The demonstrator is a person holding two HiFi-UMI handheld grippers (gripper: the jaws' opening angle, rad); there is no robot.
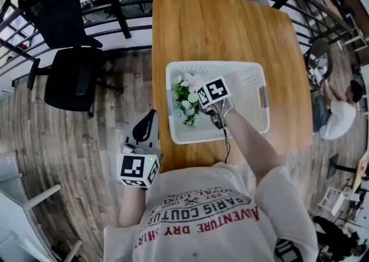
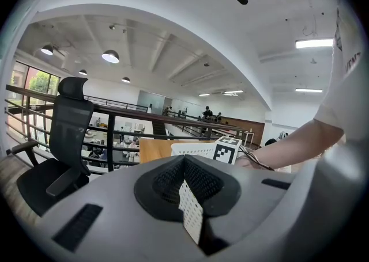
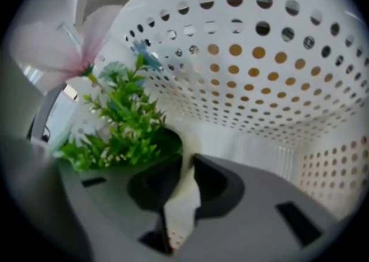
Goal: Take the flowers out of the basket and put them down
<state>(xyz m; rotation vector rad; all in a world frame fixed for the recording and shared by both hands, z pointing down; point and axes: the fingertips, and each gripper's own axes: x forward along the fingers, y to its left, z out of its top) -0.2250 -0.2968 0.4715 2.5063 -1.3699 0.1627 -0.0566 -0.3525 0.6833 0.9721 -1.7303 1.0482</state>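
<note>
While the right gripper [image 3: 188,151] sits inside the basket [image 1: 251,95] on the table [image 1: 219,25], its jaws are nearly together with nothing between them. Flowers [image 1: 187,101] lie in the basket's left part, just beside that gripper's left jaw, green leaves over it. Left gripper [image 1: 145,128] hangs off the table's near-left edge, jaws together, empty

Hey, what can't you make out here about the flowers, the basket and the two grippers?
- Grip of the right hand-held gripper: the right gripper view is blurred; the pale strip between the jaws may be stem or pad.
- Stems: in the head view its marker cube covers the right side of the flowers.
- The basket: the left gripper view shows only its rim, behind the left hand-held gripper.
</note>
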